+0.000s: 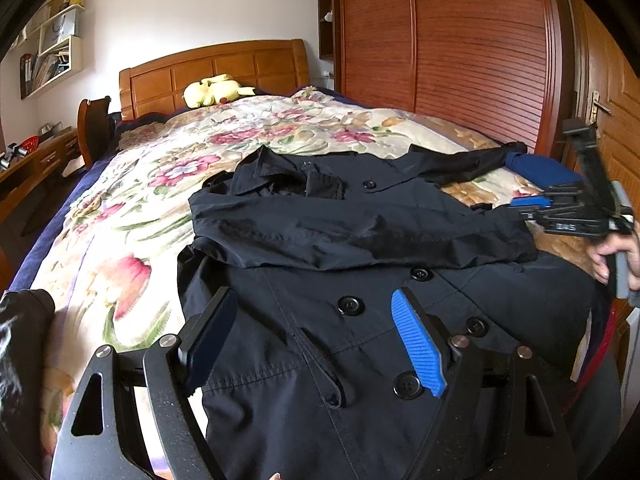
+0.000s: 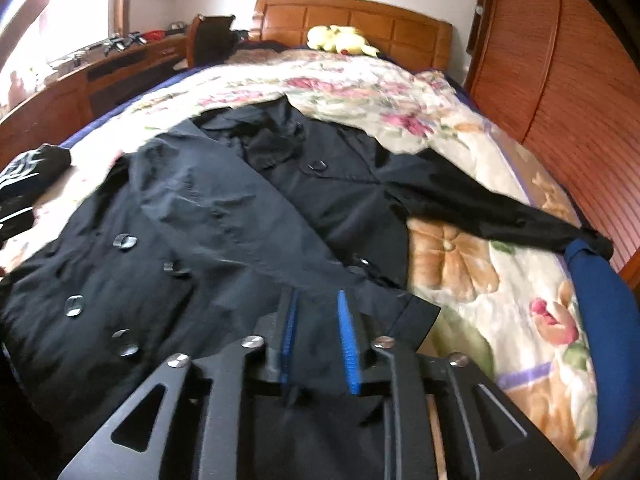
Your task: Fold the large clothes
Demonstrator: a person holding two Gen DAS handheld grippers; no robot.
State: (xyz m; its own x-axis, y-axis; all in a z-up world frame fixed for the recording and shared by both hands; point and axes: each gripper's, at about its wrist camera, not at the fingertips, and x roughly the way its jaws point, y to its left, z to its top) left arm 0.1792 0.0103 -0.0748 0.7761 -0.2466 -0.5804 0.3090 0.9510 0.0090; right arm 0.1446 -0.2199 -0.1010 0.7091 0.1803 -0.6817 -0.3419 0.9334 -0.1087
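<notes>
Dark coat (image 1: 360, 240) lies front-up on the floral quilt (image 1: 168, 168) of a bed, collar toward the headboard (image 1: 216, 68). One sleeve (image 1: 360, 232) is folded across the chest; the other sleeve (image 2: 500, 208) stretches out sideways over the quilt, cuff near a blue cloth (image 2: 600, 292) at the bed's edge. Buttons run down the front.

Left gripper (image 1: 316, 344) hovers over the lower front of the coat, fingers spread wide, nothing between them. Blue pad (image 1: 420, 348) shows on one finger.

Right gripper (image 2: 320, 344) sits low at the coat's edge, beside the end of the folded sleeve. Fingers are a narrow gap apart; dark cloth lies under and between them, but the view is blurred, so pads seem not to press it. In the left wrist view a hand (image 1: 616, 256) grips its handle at the far right.

Yellow plush (image 1: 216, 90) rests by the headboard. Wooden wardrobe (image 1: 440, 48) flanks the bed.
</notes>
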